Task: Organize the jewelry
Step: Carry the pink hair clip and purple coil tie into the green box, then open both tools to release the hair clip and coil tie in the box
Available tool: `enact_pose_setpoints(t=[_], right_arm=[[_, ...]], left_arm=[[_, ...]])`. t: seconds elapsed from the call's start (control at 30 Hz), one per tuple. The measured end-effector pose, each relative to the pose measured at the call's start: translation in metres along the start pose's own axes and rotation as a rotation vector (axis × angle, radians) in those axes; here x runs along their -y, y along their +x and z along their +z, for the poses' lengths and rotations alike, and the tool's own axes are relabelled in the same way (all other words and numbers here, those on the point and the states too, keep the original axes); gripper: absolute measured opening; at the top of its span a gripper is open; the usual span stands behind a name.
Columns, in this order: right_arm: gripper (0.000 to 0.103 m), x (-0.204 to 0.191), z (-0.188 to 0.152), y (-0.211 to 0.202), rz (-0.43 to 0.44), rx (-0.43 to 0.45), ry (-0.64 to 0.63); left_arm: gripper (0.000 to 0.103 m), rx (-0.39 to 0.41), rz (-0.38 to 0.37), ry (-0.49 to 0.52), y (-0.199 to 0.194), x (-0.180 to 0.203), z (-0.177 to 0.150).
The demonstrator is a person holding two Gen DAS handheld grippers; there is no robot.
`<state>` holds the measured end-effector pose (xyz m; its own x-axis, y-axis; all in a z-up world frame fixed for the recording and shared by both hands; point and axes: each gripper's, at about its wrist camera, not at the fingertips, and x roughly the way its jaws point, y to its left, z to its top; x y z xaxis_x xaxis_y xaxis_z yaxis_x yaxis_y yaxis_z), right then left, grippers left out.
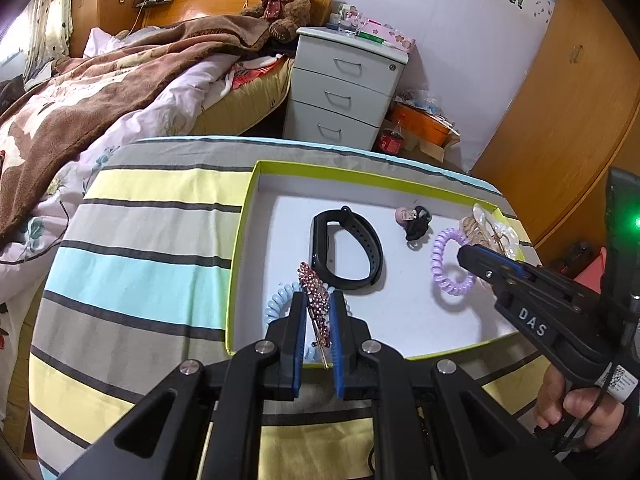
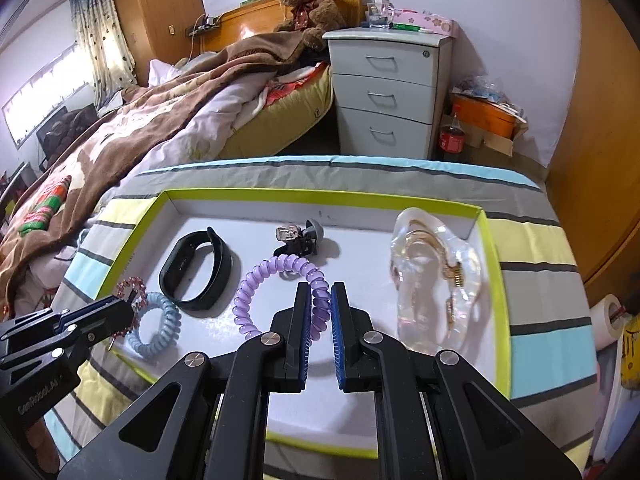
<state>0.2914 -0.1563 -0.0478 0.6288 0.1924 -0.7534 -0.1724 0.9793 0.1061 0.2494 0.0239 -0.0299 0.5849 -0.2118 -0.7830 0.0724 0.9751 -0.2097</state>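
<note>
A white tray with a lime rim (image 1: 240, 248) (image 2: 132, 232) lies on a striped cloth. In it are a black wristband (image 1: 348, 252) (image 2: 196, 272), a purple coil hair tie (image 1: 450, 264) (image 2: 280, 280), a blue coil hair tie (image 1: 278, 304) (image 2: 156, 328), a black charm tie (image 1: 416, 222) (image 2: 300, 240) and a clear claw clip (image 1: 492, 232) (image 2: 436, 276). My left gripper (image 1: 318, 300) (image 2: 124, 312) is shut on a pink rhinestone hair clip (image 1: 316, 300) (image 2: 132, 288) over the tray's near left corner. My right gripper (image 2: 320, 290) (image 1: 466, 254) is shut on the purple coil.
The striped table (image 1: 140, 264) stands beside a bed with a brown blanket (image 1: 100, 92). A grey drawer unit (image 1: 344, 88) (image 2: 388, 92), a cola bottle (image 2: 452, 136) and an orange box (image 2: 484, 116) stand behind. A paper roll (image 2: 608, 320) is at right.
</note>
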Motion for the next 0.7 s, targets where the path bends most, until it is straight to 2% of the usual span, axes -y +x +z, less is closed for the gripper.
enact_pose_setpoints(t=[0.7], right_arm=[[0.010,0.000,0.001,0.021,-0.031,-0.039,-0.017]], left_arm=[[0.012,-0.011,0.003,0.003,0.007,0.000,-0.001]])
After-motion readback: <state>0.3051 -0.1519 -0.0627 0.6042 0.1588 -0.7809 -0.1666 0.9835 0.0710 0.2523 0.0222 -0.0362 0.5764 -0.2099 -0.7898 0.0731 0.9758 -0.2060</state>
